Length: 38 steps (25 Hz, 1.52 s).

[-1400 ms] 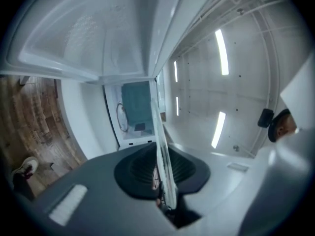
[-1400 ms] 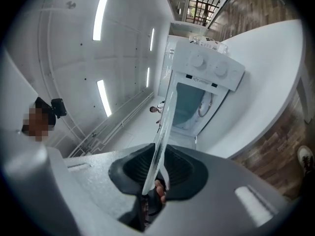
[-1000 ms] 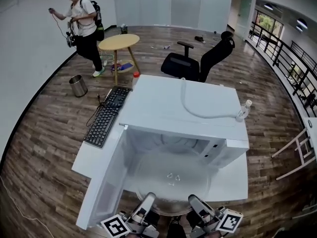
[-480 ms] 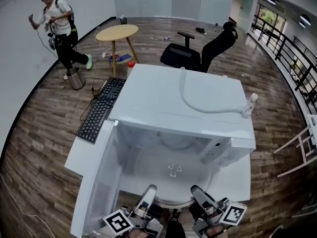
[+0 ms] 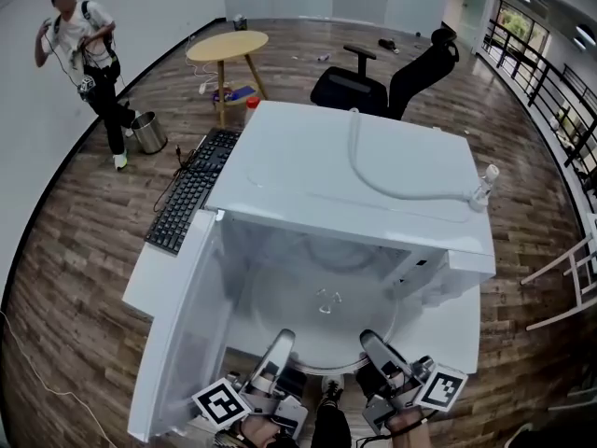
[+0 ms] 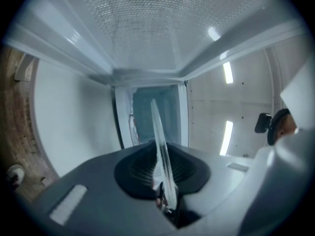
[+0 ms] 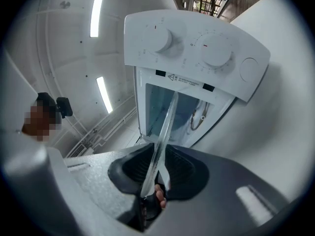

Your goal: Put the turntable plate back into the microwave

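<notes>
Two-handed hold | left gripper (image 5: 280,345) pinches plate (image 5: 322,317) near rim | right gripper (image 5: 372,345) pinches same rim alongside, keeping it level | plate mostly inside microwave (image 5: 345,171), door (image 5: 177,334) open | seating likely next

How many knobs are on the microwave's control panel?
2, both on the control panel in the right gripper view: a left knob and a right knob, side by side, none hidden.

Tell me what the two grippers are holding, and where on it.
Both hold the glass turntable plate by its near rim. The left gripper clamps the rim's left part, the right gripper its right part.
</notes>
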Each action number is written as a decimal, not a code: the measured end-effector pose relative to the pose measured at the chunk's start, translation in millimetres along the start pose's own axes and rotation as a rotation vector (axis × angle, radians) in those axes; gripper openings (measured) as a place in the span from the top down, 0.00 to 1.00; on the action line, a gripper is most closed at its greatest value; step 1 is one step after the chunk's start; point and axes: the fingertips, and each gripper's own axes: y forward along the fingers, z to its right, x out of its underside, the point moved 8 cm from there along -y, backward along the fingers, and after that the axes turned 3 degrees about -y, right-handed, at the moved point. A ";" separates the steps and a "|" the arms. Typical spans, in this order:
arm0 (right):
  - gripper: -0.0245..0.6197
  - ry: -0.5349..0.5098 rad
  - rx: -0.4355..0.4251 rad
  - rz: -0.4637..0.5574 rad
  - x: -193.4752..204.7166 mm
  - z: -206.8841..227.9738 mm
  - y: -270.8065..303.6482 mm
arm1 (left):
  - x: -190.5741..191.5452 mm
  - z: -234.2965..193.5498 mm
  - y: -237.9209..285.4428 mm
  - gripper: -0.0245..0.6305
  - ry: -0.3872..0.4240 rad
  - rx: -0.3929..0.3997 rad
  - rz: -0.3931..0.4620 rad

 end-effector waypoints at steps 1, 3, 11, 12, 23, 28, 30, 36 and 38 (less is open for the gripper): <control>0.85 0.005 -0.002 0.003 -0.2 0.3 1.0 | -0.4 -0.2 0.7 0.89 -0.001 0.001 0.002; 0.85 0.007 -0.004 0.005 -0.6 0.8 3.0 | -1.4 -0.7 1.5 0.89 -0.001 0.001 0.007; 0.84 -0.008 -0.012 0.007 -5.0 4.1 16.5 | -11.8 -1.0 8.9 0.89 0.014 0.003 0.018; 0.84 -0.009 -0.012 0.006 -5.8 5.5 18.1 | -13.2 -1.4 10.8 0.89 0.017 0.003 0.018; 0.84 -0.021 -0.024 0.029 -12.7 19.3 35.2 | -26.6 -12.8 27.1 0.87 0.051 0.011 0.011; 0.84 -0.034 -0.027 0.031 -16.1 24.2 40.1 | -30.5 -17.7 32.1 0.88 0.056 0.018 0.010; 0.84 -0.040 -0.028 0.035 -18.8 24.9 42.4 | -32.1 -18.7 35.4 0.88 0.061 0.023 0.009; 0.84 -0.034 -0.018 0.052 -25.9 27.7 49.1 | -36.0 -19.9 47.0 0.89 0.061 0.029 0.007; 0.84 -0.036 -0.015 0.054 -28.2 29.6 50.9 | -37.1 -21.3 50.0 0.89 0.065 0.026 0.005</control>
